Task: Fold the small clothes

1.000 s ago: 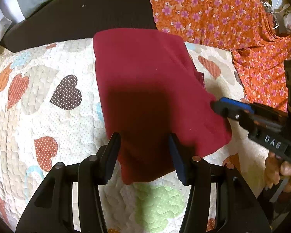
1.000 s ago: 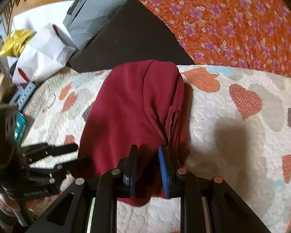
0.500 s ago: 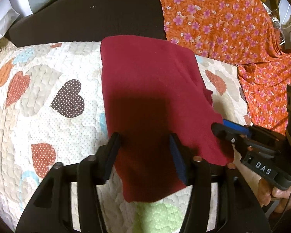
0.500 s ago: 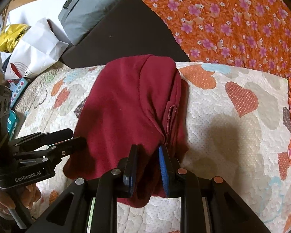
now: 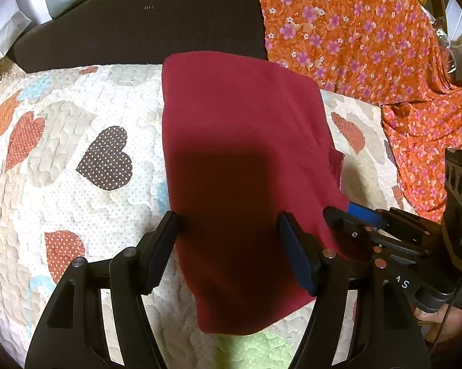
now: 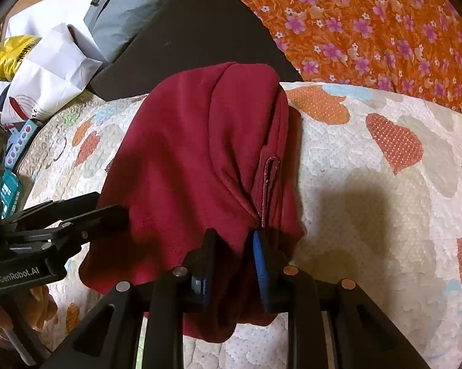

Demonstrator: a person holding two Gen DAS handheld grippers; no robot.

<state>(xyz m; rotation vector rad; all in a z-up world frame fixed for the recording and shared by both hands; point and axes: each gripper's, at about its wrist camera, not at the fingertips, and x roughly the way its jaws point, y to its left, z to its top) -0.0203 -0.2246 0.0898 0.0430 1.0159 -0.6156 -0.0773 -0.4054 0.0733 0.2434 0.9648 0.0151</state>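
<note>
A folded garment (image 5: 246, 169) lies on a quilt (image 5: 77, 184), stretching straight ahead of the left gripper (image 5: 227, 236). That gripper's jaws are opening, with the garment's near part between them and its near edge behind the fingertips. The right gripper (image 6: 232, 255) has a bunched fold of the same garment between its jaws, at the edge to the right of the left gripper. Beyond the garment sits a flat board (image 5: 138, 21), with flowered cloth (image 5: 369, 37) ahead to the right and bags (image 6: 46, 73) ahead to the left.
</note>
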